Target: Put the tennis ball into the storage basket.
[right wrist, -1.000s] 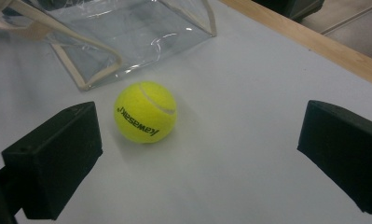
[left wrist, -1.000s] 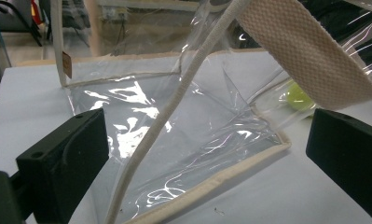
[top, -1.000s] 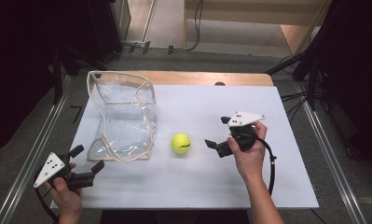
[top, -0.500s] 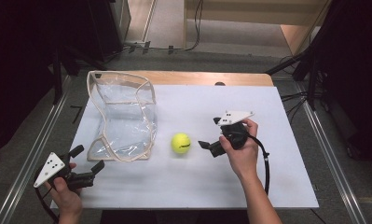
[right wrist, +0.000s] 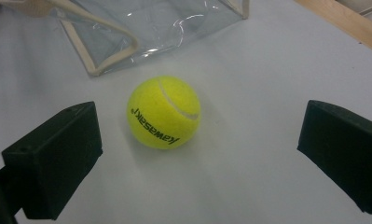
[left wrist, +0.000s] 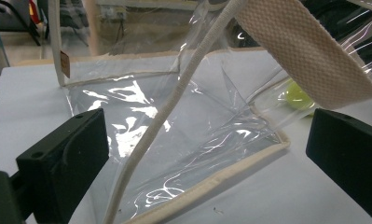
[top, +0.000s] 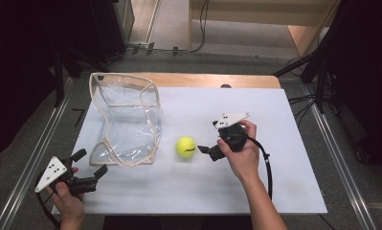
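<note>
Two grippers wait with jaws apart: right gripper (top: 208,142) faces the tennis ball (top: 185,147) at its 9 o'clock, likely to grasp; left gripper (top: 91,163) aims at the clear bag (top: 126,120).

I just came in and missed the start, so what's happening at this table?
A person holds a two-jaw gripper in each hand over a white table. The right gripper is open, its jaws pointed at a yellow tennis ball lying on the table, not touching it. The left gripper is open too, near the front edge of a clear plastic bag with beige trim. Nothing is gripped at this moment.
</note>
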